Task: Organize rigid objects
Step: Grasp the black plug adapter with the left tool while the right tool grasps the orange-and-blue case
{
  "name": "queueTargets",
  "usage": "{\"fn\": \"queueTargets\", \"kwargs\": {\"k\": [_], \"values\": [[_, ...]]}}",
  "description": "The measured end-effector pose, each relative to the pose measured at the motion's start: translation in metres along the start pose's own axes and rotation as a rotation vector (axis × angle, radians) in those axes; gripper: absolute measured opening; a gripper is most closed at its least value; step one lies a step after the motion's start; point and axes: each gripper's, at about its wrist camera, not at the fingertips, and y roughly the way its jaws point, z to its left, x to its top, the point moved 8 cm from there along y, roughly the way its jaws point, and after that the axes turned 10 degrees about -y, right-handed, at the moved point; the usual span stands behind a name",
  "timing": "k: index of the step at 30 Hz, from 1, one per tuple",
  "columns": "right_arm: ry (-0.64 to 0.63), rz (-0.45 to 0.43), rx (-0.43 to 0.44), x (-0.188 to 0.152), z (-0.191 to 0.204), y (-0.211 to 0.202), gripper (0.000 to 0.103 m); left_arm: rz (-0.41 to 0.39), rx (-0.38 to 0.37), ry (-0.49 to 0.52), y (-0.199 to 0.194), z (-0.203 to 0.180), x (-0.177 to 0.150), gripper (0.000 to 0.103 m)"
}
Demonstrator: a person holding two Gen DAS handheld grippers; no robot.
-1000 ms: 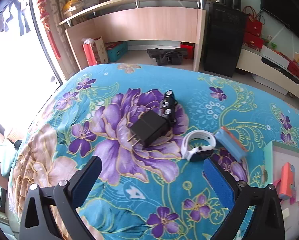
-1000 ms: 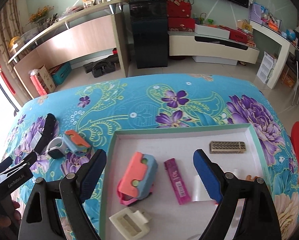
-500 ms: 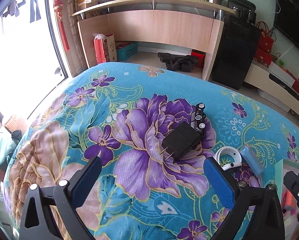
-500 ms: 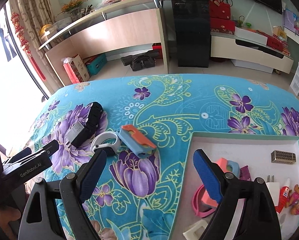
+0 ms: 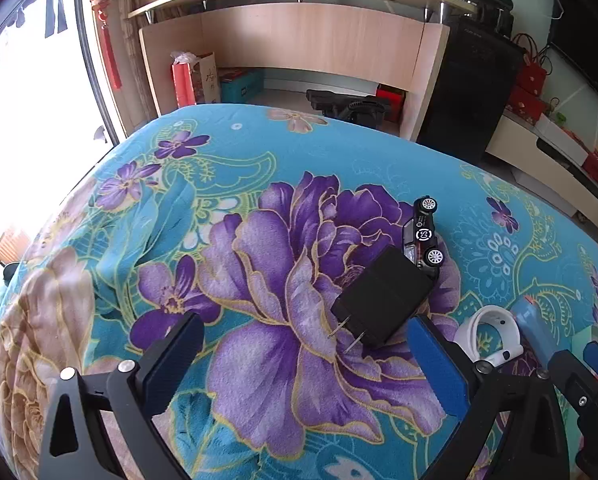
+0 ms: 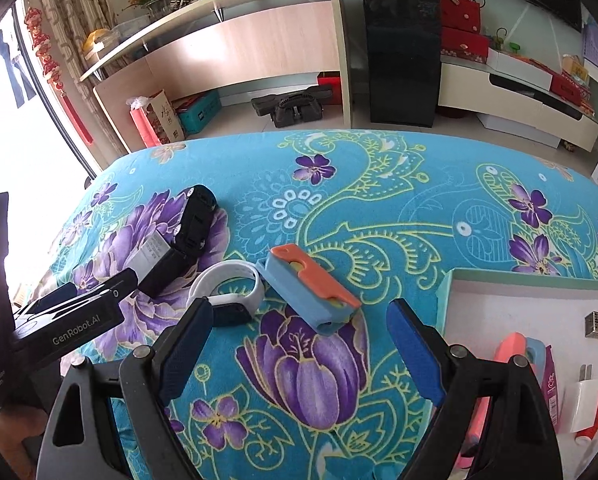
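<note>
Rigid objects sit mid-frame on the floral blanket (image 6: 339,184) in our right wrist view. Left to right: our left gripper (image 5: 305,356) comes in at lower left, fingers spread wide, nothing between them. Next, black charger (image 6: 159,264) touching black toy car (image 6: 197,220) above it. Then white watch (image 6: 227,292), just beside the blue-and-orange case (image 6: 311,290). Our right gripper (image 6: 295,356) hangs below the case, fingers released and empty. White tray (image 6: 443,300) at lower right holds several small items.
</note>
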Motion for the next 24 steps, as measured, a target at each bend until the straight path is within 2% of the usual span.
{"fn": "queueTargets", "kwargs": {"k": [11, 14, 17, 19, 24], "values": [[0.035, 0.009, -0.034, 0.015, -0.014, 0.031, 0.087, -0.014, -0.087, 0.030, 0.023, -0.020, 0.007, 0.098], [0.020, 0.018, -0.049, 0.015, -0.017, 0.037, 0.083, -0.007, -0.095, 0.045, 0.029, -0.024, 0.006, 0.096], [0.017, 0.033, -0.036, 0.010, -0.017, 0.043, 0.082, 0.001, -0.098, 0.059, 0.033, -0.027, 0.004, 0.088], [0.012, 0.042, -0.034, 0.007, -0.016, 0.046, 0.079, 0.000, -0.097, 0.060, 0.033, -0.027, 0.004, 0.086], [0.013, 0.042, -0.027, 0.005, -0.017, 0.045, 0.075, 0.000, -0.109, 0.068, 0.030, -0.030, 0.003, 0.070]]}}
